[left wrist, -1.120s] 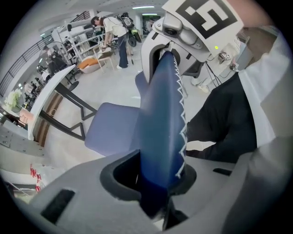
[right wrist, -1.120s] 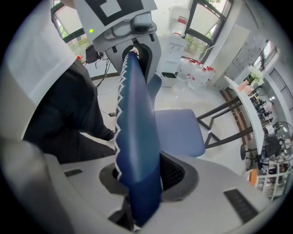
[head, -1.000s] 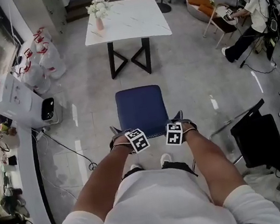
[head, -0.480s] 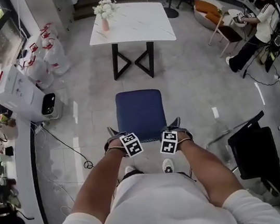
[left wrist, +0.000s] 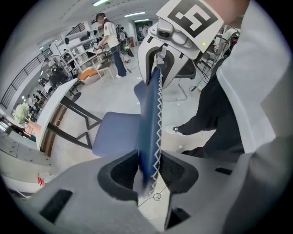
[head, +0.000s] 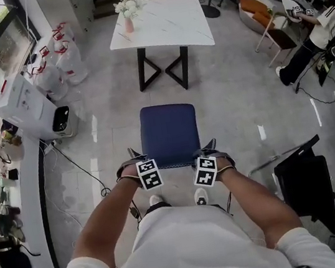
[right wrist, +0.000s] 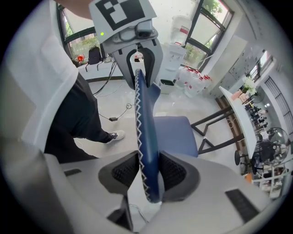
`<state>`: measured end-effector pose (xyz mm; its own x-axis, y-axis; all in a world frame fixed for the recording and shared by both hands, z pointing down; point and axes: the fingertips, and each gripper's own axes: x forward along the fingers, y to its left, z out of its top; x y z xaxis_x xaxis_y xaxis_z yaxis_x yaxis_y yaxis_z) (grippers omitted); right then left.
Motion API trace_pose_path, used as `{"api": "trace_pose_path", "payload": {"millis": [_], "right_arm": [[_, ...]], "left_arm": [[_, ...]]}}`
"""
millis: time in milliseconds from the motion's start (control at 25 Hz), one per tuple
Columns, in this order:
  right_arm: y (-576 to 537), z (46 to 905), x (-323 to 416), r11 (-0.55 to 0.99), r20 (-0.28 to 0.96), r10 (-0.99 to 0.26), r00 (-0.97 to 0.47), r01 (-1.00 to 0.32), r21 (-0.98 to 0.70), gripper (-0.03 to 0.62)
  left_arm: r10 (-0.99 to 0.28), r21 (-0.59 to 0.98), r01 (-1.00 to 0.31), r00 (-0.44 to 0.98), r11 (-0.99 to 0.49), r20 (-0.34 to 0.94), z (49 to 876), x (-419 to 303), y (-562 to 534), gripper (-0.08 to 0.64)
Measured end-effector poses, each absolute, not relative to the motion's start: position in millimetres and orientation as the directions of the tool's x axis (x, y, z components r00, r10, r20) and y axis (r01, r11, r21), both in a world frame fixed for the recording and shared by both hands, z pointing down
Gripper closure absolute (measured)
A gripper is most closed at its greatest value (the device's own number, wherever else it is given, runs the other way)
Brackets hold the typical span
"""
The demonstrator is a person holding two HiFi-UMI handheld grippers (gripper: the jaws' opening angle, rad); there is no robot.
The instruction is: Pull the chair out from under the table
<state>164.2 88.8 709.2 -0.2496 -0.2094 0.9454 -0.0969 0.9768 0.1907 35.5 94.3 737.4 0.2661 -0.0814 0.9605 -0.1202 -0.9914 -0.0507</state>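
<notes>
Already pulled clear: the navy fabric-upholstered chair (head: pixel 168 130) is pictured on the near floor, well apart from the far white marble-look table (head: pixel 163 27) with black crossed legs.
Its thin padded backrest (left wrist: pixel 150 114), edged in white zigzag stitching, is straddled by the left gripper (head: pixel 133 161) and the right gripper (head: pixel 213 149). Both sets of jaws have just been opening and are now slack around it. If a textured pad were caught on that seam, the chair could be tipped on the glossy floor.

Head view looks steeply down; 2 gripper views face each other along the chair backrest (left wrist: pixel 149 132).
</notes>
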Motion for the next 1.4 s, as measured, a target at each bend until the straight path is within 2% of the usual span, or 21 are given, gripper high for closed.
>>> {"api": "trace_pose_path", "payload": {"millis": [160,440,560,720,840,960,1200,1400], "right_arm": [[94.9,656.2,148.4,0.966,0.891,-0.237,-0.387,-0.191,0.174,0.466],[79.2,564.0,145.4,0.853,0.692,-0.428,-0.582,-0.513,0.097,0.462],[72.0,524.0,147.8,0.801,0.58,-0.519,-0.628,-0.594,0.073,0.469],[62.7,469.9,155.8,0.753,0.427,-0.609,-0.668,-0.656,0.048,0.495],[57.6,432.9,158.6,0.729,0.322,-0.654,-0.685,-0.684,0.024,0.527],[55.6,405.0,158.8,0.719,0.239,-0.674,-0.699,-0.695,-0.004,0.55],[48.6,377.2,160.3,0.692,0.124,-0.706,-0.697,-0.716,-0.086,0.565],[43.3,379.6,168.2,0.661,0.098,-0.73,-0.677,-0.735,-0.153,0.586]], "left_arm": [[-0.105,-0.043,-0.162,0.394,-0.986,0.913,694.1,37.4,99.1,0.43],[-0.307,-0.011,-0.436,0.615,-0.9,0.726,606.0,45.1,79.6,0.436],[-0.398,-0.011,-0.494,0.687,-0.87,0.608,560.4,50.4,67.9,0.433],[-0.493,0.032,-0.544,0.783,-0.839,0.379,480.4,58.6,51.3,0.451],[-0.555,0.045,-0.58,0.796,-0.813,0.24,432.9,53.7,42.4,0.488],[-0.587,0.047,-0.602,0.791,-0.797,0.17,405.3,47.9,39.4,0.517],[-0.645,0.038,-0.65,0.759,-0.759,0.09,381.3,35.1,34.7,0.546],[-0.677,0.049,-0.684,0.728,-0.728,0.104,387.1,28.8,30.9,0.554]]}}
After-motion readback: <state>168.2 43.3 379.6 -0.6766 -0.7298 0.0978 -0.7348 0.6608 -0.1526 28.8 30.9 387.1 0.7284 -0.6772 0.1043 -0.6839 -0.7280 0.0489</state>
